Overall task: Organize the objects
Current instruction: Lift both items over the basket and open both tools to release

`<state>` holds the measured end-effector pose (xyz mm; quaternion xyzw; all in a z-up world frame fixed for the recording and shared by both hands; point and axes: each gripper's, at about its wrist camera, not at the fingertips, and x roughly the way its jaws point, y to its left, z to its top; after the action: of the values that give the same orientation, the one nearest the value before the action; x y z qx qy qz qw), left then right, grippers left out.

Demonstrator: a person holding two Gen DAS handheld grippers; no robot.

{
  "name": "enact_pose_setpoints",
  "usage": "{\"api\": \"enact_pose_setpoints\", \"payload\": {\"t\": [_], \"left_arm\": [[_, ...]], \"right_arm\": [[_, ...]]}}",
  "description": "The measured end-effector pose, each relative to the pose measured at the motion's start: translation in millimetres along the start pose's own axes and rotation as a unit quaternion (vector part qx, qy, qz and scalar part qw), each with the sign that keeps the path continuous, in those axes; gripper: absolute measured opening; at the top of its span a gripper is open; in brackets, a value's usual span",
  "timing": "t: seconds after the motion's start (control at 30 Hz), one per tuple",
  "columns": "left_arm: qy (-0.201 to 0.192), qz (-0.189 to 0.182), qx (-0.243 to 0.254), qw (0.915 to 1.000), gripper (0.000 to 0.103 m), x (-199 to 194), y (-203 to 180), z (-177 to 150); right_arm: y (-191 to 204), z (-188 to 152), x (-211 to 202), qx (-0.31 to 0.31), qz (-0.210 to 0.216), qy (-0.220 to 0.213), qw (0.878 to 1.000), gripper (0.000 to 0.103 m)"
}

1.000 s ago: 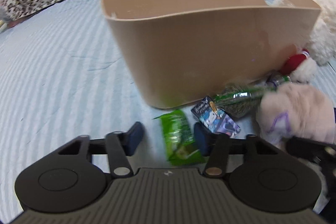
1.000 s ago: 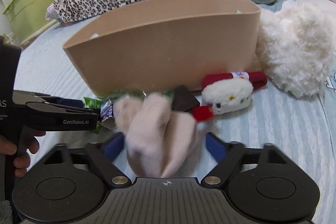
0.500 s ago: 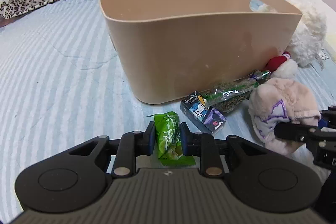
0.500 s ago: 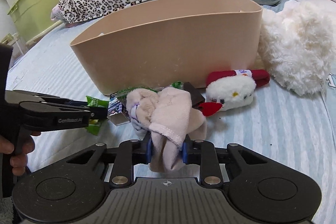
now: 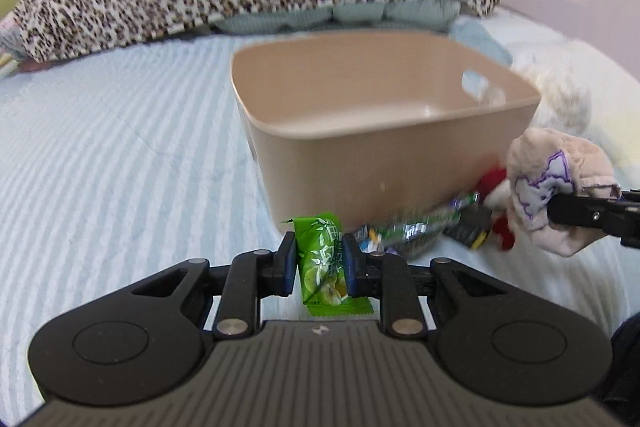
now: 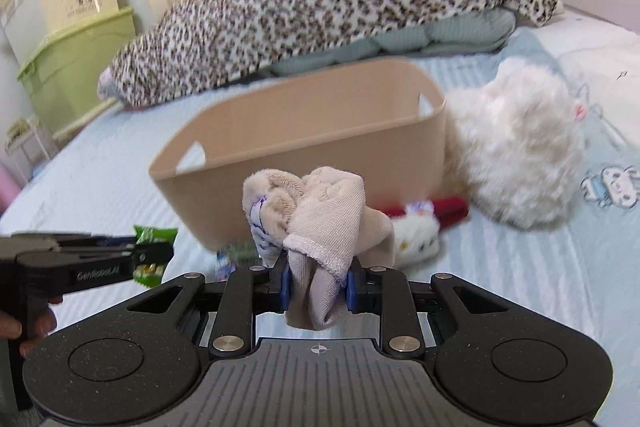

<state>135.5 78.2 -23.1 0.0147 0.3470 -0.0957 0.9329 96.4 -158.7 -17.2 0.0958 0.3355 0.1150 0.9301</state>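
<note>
left gripper (image 5: 320, 263) clamped on green packet (image 5: 321, 263), long axis upright | right gripper (image 6: 316, 285) clamped on bunched sock (image 6: 320, 223) | tan bin (image 5: 384, 131) just ahead, snack clutter (image 5: 420, 227) at its base

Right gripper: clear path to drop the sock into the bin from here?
Probably yes. The right gripper is shut on the pink sock and lifted off the bed, with the tan bin straight ahead, its top open. Nothing stands between them; the left gripper is off to the side.

Smooth matt plastic bin (image 5: 384, 151), glossy foil green packet (image 5: 322, 259), soft knit sock (image 6: 320, 223), fluffy white plush (image 6: 516, 151), ribbed striped cloth bed (image 5: 120, 155), matt black plastic grippers
</note>
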Motion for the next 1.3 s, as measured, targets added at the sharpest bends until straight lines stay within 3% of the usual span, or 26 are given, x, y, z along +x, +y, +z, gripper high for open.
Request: {"api": "enact_pose_setpoints", "payload": {"t": [0.33,0.67,0.8,1.13,1.3], "left_arm": [[-0.075,0.011,0.022,0.9969,0.025,-29,-8,46],[-0.11,0.05,0.05,0.9914,0.025,-7,-23,96],[-0.1,0.072,0.06,0.9906,0.025,17,-29,106],[-0.028,0.12,0.081,0.9891,0.025,84,-28,103],[-0.004,0.114,0.087,0.9896,0.025,94,-29,101]], "right_arm": [[-4,48,-16,0.007,-0.004,-0.071,0.997,0.023],[5,83,15,-0.012,-0.027,-0.095,0.995,0.023],[5,91,37,-0.017,-0.036,-0.092,0.995,0.023],[1,100,91,-0.043,-0.067,-0.048,0.996,0.023],[8,95,110,-0.065,-0.065,-0.028,0.995,0.026]]}}
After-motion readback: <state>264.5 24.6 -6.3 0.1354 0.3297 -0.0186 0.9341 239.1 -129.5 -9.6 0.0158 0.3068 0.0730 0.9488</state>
